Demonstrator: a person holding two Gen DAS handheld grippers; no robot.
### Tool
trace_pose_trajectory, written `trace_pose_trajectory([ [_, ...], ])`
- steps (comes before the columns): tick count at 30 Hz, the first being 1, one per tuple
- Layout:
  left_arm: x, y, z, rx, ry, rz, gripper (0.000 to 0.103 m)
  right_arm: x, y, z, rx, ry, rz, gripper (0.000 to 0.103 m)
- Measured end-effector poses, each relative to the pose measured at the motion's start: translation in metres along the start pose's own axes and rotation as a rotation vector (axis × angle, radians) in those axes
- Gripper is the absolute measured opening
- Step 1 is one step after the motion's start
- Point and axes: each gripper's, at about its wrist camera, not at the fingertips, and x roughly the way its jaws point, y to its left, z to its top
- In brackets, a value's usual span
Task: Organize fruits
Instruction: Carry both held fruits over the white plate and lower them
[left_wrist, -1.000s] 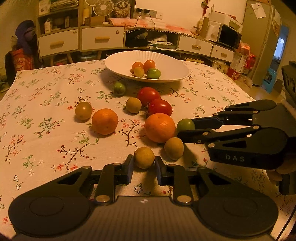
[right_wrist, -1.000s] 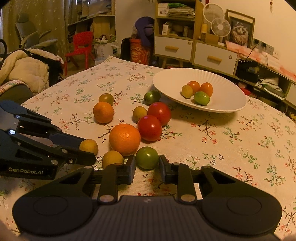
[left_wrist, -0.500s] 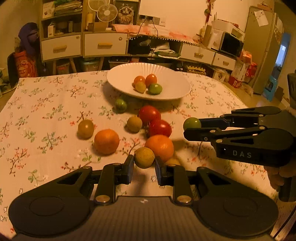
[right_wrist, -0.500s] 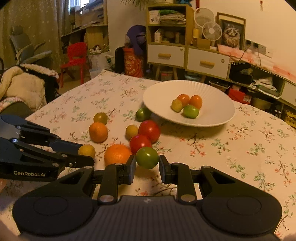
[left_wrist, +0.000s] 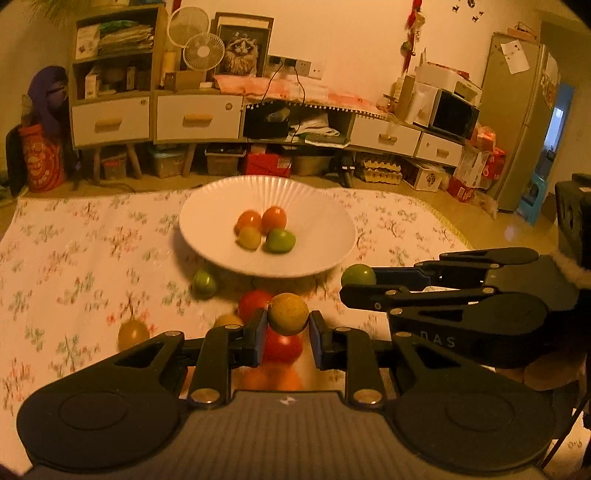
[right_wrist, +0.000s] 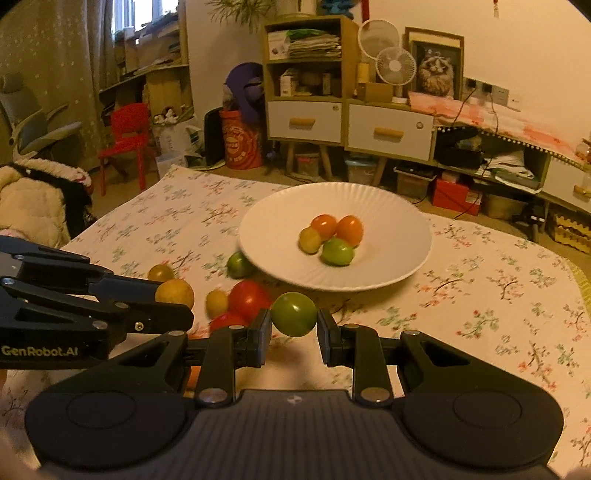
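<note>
Left gripper (left_wrist: 287, 324) pinches a yellow fruit (left_wrist: 287, 313), right gripper (right_wrist: 294, 322) pinches a green fruit (right_wrist: 294, 314), both held off the cloth (right_wrist: 480, 295), likely bound for the plate (right_wrist: 399, 221) at 12 o'clock holding four fruits.

Both claws lifted their fruits toward the plate (left_wrist: 332, 254).

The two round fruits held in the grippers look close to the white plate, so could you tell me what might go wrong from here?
1. The round yellow-brown fruit and round green fruit are each pinched only at their sides by the left gripper and right gripper; either could slip out.
2. Dropped into the fluted white plate, they may knock the four small fruits around.
3. The grippers travel side by side and could collide.
</note>
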Motion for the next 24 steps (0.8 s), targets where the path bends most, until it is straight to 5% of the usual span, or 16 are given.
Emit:
trace_pose_trajectory([
  [15, 0.053, -0.009, 0.036, 0.033, 0.005, 0.004, 0.028, 0.03, -0.04, 0.027, 0.035, -0.014, -0.054, 0.024],
  [24, 0.082, 0.0, 0.043, -0.003, 0.074, 0.048, 0.028, 0.059, -0.055, 0.038, 0.064, 0.018, -0.049, 0.024],
])
